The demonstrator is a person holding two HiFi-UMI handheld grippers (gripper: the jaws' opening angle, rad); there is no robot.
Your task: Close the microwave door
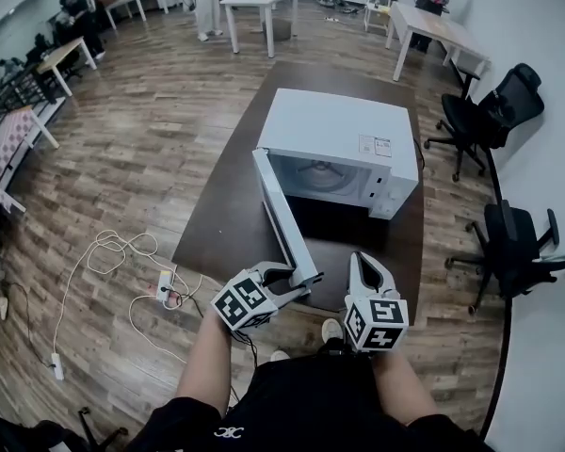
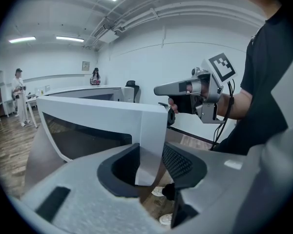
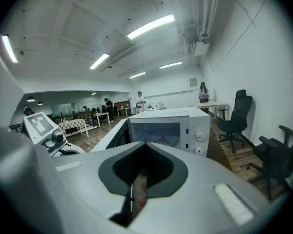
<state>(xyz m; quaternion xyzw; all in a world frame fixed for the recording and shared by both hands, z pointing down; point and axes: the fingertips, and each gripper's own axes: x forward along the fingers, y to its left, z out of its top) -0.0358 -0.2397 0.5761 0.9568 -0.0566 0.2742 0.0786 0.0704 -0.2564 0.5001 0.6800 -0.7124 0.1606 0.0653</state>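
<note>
**Left claw on the open door's edge**

The microwave sits toward the worktop's far edge, with its door swung wide toward the near edge. My left claw is half closed, pads clamped on the door's free end. My right claw, nearly shut and empty, hovers just beside it.
</note>
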